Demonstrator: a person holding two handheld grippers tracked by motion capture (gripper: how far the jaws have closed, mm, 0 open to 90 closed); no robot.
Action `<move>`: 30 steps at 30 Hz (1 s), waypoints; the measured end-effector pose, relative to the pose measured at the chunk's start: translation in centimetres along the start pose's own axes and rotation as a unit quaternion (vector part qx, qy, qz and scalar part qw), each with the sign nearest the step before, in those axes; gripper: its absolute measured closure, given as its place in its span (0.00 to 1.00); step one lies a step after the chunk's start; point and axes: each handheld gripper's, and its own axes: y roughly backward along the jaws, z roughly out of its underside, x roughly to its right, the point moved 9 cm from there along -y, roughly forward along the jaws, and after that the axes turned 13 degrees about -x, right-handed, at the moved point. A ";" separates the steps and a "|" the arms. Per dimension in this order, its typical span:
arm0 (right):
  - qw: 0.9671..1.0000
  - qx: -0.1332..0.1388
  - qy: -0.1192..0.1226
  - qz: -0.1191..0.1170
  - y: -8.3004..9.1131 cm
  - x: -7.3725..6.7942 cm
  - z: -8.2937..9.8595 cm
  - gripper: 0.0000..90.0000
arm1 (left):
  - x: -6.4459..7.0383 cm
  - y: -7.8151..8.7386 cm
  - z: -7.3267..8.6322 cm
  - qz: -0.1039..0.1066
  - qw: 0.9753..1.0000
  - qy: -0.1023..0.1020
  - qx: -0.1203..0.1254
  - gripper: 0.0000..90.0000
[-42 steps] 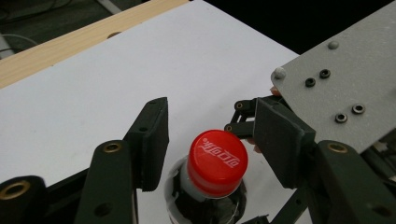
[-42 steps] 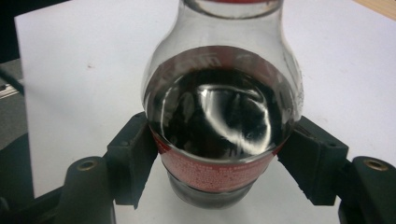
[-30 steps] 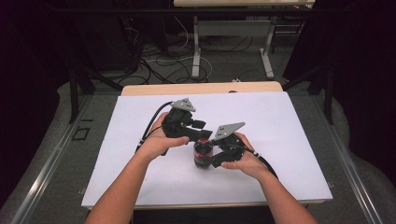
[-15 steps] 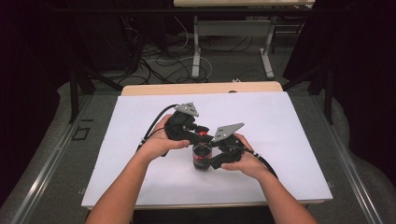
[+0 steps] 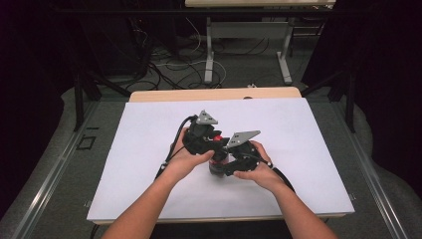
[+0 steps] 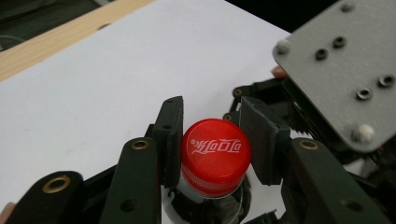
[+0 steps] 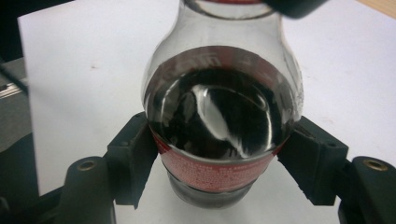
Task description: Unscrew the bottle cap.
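Because the red cap [image 6: 215, 157] must turn while the bottle [image 7: 223, 126] stays put mid-table, my left gripper [image 6: 215, 147] pinches the cap from above, and my right gripper [image 7: 219, 161] clamps the bottle's labelled belly upright on the white sheet [image 5: 149, 144].

— What carries everything here?
— A wooden tabletop [image 5: 214, 94], covered almost wholly by a white sheet [image 5: 308, 164]; bare wood shows along the far edge.
— And on the sheet?
— A small cola bottle [image 5: 217, 168], standing upright near the middle.
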 end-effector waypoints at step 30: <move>0.998 0.006 0.031 -0.051 0.4 -1.3 -0.1 0.34 | 0.0 2.2 0.6 0.126 0.986 -0.100 -0.030 0.58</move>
